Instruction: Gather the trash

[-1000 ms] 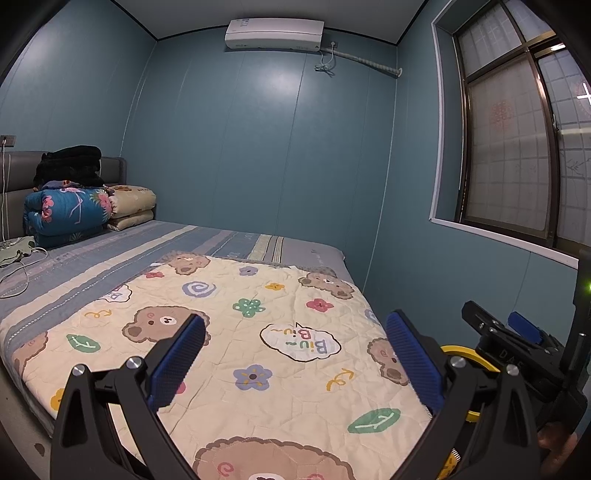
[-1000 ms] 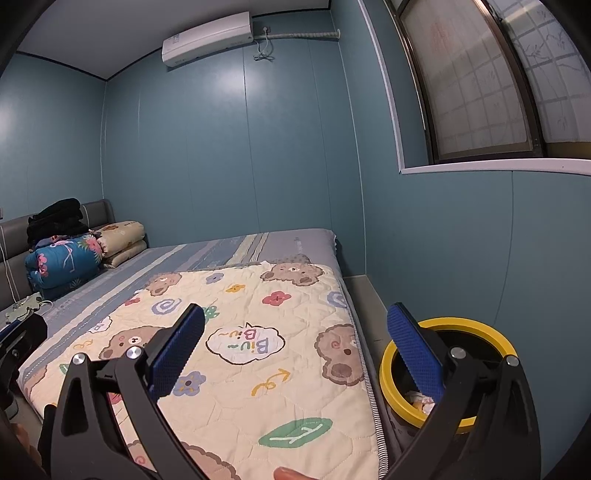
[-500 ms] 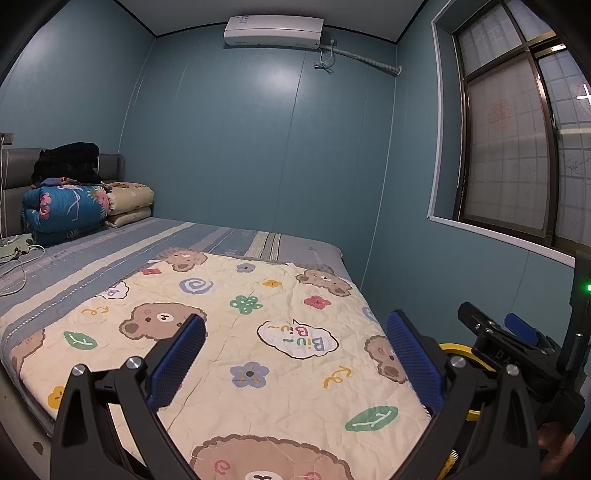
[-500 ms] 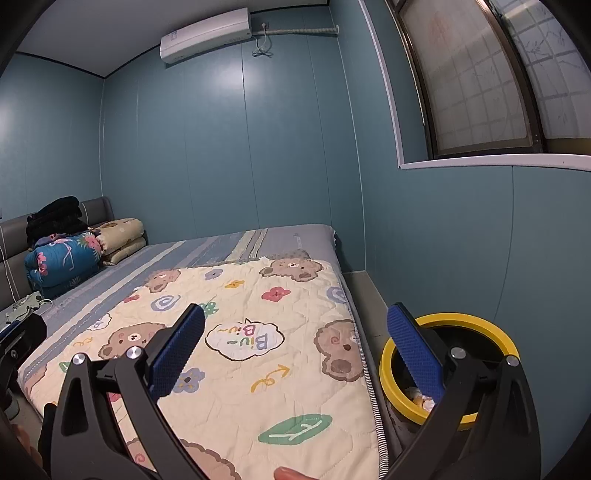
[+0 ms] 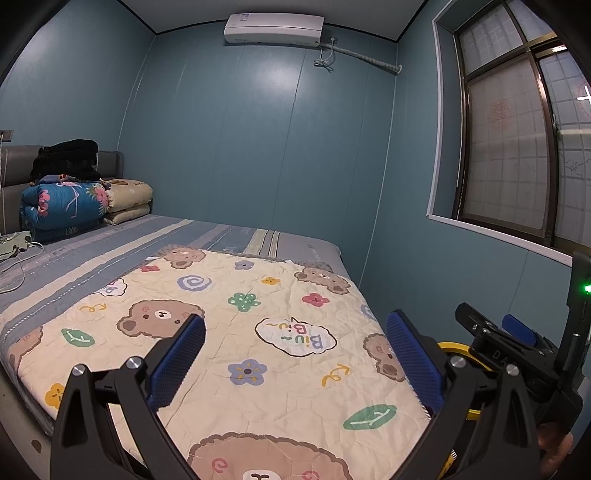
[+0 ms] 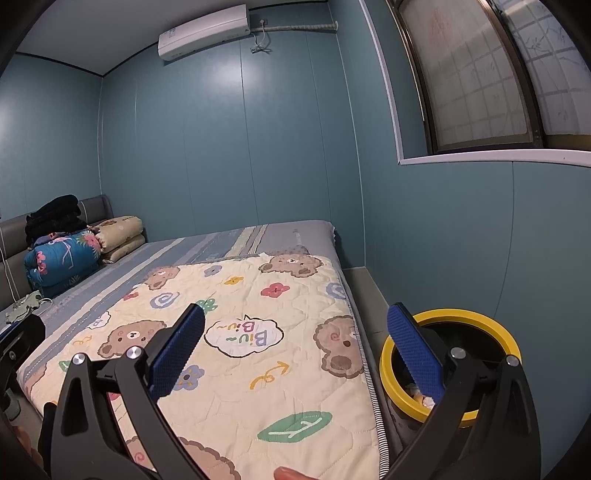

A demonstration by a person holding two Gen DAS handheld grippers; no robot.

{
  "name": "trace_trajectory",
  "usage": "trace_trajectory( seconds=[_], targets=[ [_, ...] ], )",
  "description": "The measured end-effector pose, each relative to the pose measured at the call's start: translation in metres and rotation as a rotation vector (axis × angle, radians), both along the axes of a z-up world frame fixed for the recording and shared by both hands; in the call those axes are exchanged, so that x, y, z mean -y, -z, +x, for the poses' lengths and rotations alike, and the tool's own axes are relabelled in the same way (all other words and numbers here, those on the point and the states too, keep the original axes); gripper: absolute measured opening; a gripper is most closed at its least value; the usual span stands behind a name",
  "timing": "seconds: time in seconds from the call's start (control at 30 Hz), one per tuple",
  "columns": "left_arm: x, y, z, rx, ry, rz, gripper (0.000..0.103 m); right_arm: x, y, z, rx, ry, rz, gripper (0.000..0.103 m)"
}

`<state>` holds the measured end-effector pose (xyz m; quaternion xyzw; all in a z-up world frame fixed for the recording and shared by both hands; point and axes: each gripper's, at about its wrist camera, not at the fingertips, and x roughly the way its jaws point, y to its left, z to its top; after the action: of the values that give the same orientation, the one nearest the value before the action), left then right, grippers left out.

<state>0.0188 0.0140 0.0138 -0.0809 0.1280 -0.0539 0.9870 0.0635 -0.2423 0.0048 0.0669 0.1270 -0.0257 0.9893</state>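
The left gripper (image 5: 295, 354) is held above the near end of the bed (image 5: 229, 240). Its two blue pads (image 5: 177, 362) stand wide apart and there is nothing between them. The right gripper (image 6: 295, 350) is the same: its pads (image 6: 415, 350) are spread wide and hold nothing. It points over the right edge of the bed.

On the bed lies a cream quilt (image 5: 236, 332) with bears, flowers and a speech bubble printed on it. Under the quilt is a grey striped sheet (image 5: 110, 251).

The trash bin (image 6: 450, 317) stands on the floor in the narrow gap between the bed and the blue wall (image 6: 461, 240) under the window (image 6: 480, 74). It is dark with a yellow rim. Inside it, near the bottom, some pale crumpled trash (image 6: 419, 393) is visible beside the right pad. In the left view only a small part of the yellow rim (image 5: 456, 349) shows behind the gripper, and the right gripper (image 5: 517, 354) is seen at the right side.

At the far end of the bed are a folded blue flowered blanket (image 5: 62, 206), beige pillows (image 5: 127, 201) beside it, and dark clothes (image 5: 66, 157) on top. An air conditioner (image 5: 273, 29) hangs high on the far wall.
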Motion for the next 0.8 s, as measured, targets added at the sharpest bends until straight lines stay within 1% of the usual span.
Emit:
trace_trajectory(
  seconds=[0.8],
  targets=[
    [-0.0033,0.0039,0.0033,-0.018,0.013,-0.002,0.095,0.0016,0.0064,0.0025,-0.014,0.001,0.01,0.095]
  ],
)
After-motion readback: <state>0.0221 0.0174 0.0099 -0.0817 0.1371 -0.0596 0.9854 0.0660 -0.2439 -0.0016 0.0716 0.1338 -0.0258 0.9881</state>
